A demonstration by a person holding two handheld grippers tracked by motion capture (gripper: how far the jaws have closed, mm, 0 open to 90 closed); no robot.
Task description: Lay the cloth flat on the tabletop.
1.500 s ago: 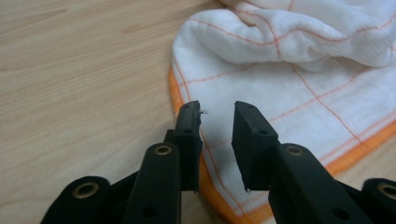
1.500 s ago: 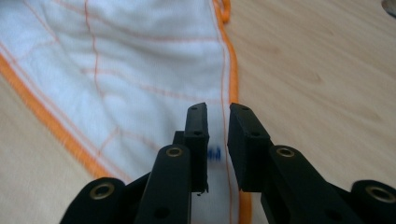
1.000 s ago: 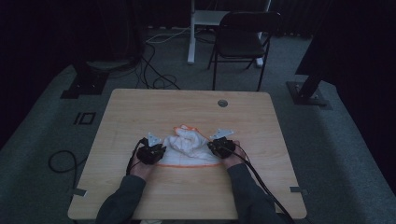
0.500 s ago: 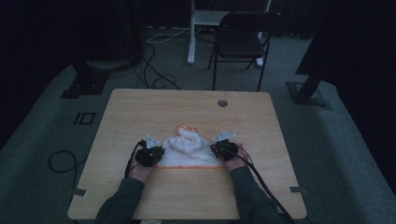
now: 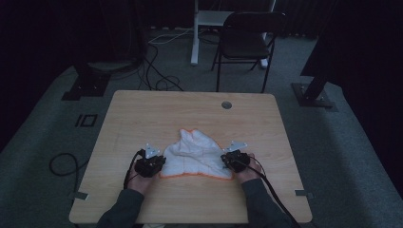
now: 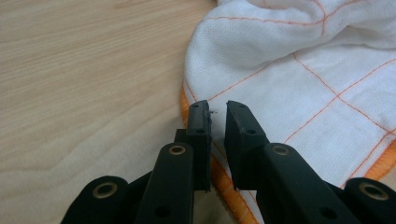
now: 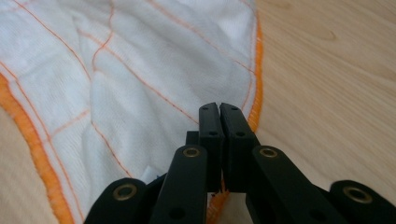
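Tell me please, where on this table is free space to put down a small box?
The far half of the table is bare, from the cloth to the back edge, apart from the round grommet. The strips left and right of the cloth are bare too. Crowded is the near middle: the cloth with the left gripper and right gripper at its corners.

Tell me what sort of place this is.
Probably a dim lab or recording room, not a home: a bare wooden table on grey carpet, a folding chair behind it, and cables trailing past black stand bases.
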